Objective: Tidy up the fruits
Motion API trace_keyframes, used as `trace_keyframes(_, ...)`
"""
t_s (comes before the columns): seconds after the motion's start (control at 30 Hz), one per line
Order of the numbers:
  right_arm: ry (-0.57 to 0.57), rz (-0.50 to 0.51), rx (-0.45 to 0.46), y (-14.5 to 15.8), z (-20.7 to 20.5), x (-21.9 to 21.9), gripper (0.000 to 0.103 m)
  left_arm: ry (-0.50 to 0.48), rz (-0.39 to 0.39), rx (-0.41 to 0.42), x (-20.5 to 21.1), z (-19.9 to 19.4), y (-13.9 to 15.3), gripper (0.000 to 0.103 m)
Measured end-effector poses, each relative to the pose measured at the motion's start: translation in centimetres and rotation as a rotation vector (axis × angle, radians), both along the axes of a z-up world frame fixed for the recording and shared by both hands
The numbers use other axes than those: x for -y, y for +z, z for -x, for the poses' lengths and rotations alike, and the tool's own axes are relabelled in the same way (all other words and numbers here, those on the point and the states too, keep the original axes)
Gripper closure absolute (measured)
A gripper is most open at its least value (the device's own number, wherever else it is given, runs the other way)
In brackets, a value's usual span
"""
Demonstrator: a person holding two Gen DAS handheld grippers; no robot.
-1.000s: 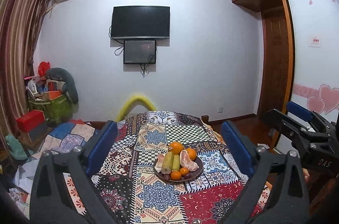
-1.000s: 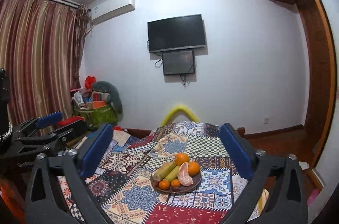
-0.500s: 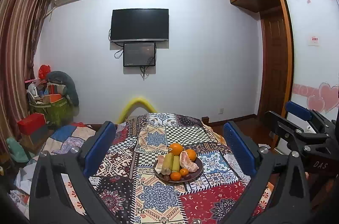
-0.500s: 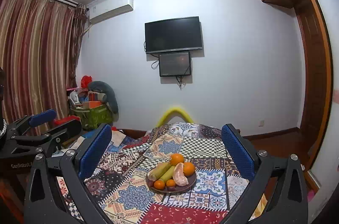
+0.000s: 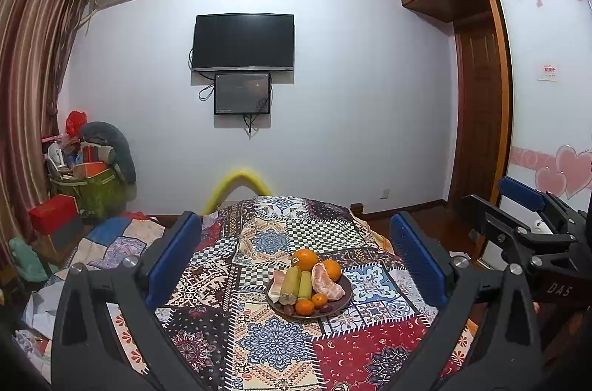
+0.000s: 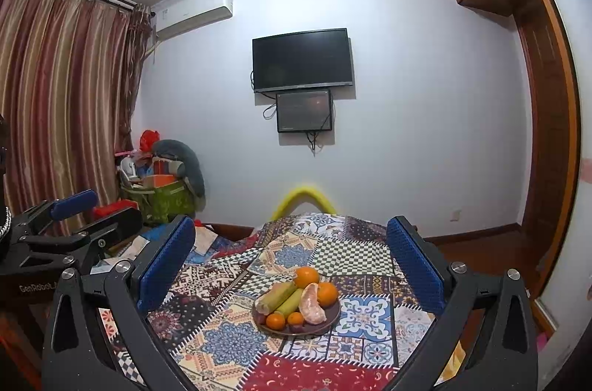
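Shifted slightly since the earlier frames: plate of fruit point(image 5: 309, 294) now lower in the left wrist view, further right in the right wrist view. Otherwise unchanged in contents. Left gripper point(image 5: 296, 265) held above the desk point(image 5: 273, 350), blue fingers point(image 5: 174, 257) spread wide, grasping nothing. Right gripper point(image 6: 292, 261) likewise released, fingers point(image 6: 414, 265) wide apart and empty. Plate resting on the patchwork cloth point(image 6: 236, 343) covering the desk, well clear of both grippers. On the plate: large orange point(image 5: 305, 259) at the far edge, second orange point(image 5: 331, 269) beside it, two green-yellow stalks point(image 5: 296, 284) side by side, peeled citrus segment point(image 5: 325, 286) to their right, small oranges point(image 5: 305, 306) and dark fruits at the near rim. Television point(image 5: 244, 42) mounted on the far wall.
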State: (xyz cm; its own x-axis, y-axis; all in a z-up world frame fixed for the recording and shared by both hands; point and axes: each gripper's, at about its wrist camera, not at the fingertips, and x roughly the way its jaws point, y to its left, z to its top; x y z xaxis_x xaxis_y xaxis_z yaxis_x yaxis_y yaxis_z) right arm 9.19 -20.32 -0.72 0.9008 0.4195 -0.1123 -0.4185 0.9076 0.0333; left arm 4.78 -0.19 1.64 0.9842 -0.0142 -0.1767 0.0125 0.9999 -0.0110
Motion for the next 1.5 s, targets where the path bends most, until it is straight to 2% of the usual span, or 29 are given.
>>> trace_keyframes(1.5,-0.014,0.009,0.007,0.37,-0.16,0.77,0.0,-0.049,0.025,-0.019,-0.37,-0.56,-0.24,0.0)
